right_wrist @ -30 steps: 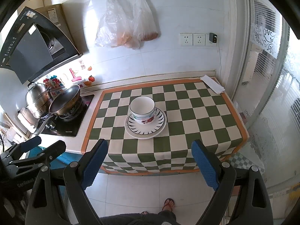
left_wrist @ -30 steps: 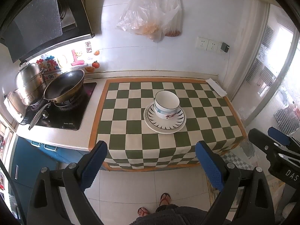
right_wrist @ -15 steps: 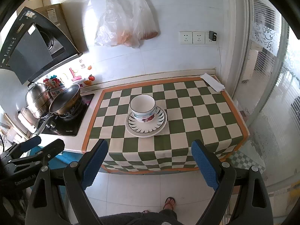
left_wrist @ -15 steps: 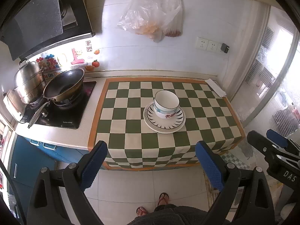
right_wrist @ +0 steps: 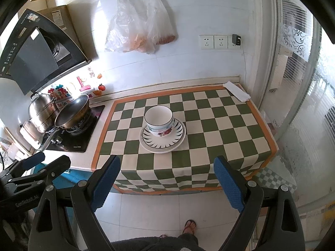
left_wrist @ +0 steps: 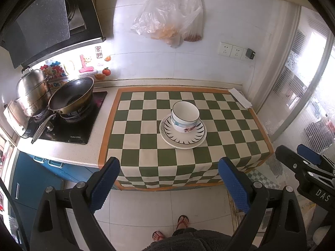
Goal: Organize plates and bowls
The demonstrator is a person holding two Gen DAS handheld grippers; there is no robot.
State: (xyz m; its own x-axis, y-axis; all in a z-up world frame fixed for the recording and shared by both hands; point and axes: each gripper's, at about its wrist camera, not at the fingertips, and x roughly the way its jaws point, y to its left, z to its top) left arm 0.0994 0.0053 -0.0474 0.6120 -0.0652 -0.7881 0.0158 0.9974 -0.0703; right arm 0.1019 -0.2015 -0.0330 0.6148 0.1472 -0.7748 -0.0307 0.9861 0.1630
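A white bowl (left_wrist: 185, 116) (right_wrist: 159, 121) with a flower print stands upright inside a white plate (left_wrist: 183, 139) (right_wrist: 162, 144) with a dark spiked border, near the middle of the green-and-cream checked cloth (left_wrist: 146, 138) (right_wrist: 219, 133). The bowl looks like a stack of two. My left gripper (left_wrist: 169, 183) hangs open over the floor, well short of the counter's front edge. My right gripper (right_wrist: 167, 181) is likewise open and empty, held back from the counter. Each gripper shows at the edge of the other's view.
A wok (left_wrist: 72, 96) and a steel pot (left_wrist: 31, 92) sit on the black hob (left_wrist: 69, 127) at the left. Plastic bags (left_wrist: 169, 18) hang on the wall. A folded white cloth (left_wrist: 240, 100) lies at the counter's back right. A person's sandalled feet (left_wrist: 170, 229) stand below.
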